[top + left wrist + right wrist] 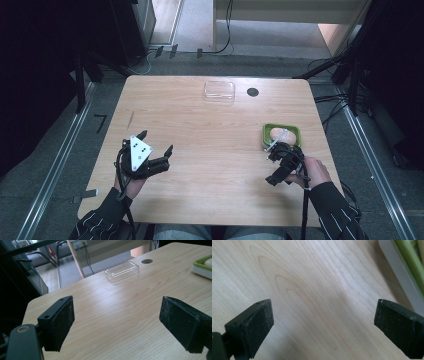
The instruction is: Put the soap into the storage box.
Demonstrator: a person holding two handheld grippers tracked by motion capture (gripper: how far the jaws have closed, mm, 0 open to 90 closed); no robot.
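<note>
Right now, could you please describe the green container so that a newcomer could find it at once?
Start at the wooden table and go to its right edge. The green container sits just beyond the right tongs, holding something pale; its neighbour, the lid, is clear.

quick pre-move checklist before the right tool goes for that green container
1. Right tool open: ok, its jaws stand wide apart with bare wood between them in the right gripper view.
2. Right tool near the green container: ok, it sits just at the near edge.
3. Container holds its pale content: ok, though what it is cannot be told.
4. Left tool open and holding nothing: ok.
5. Clear plastic lid in place at the far side of the table: ok, lying flat, apart from the container.
6. Right tool touching the container: cannot tell.
</note>
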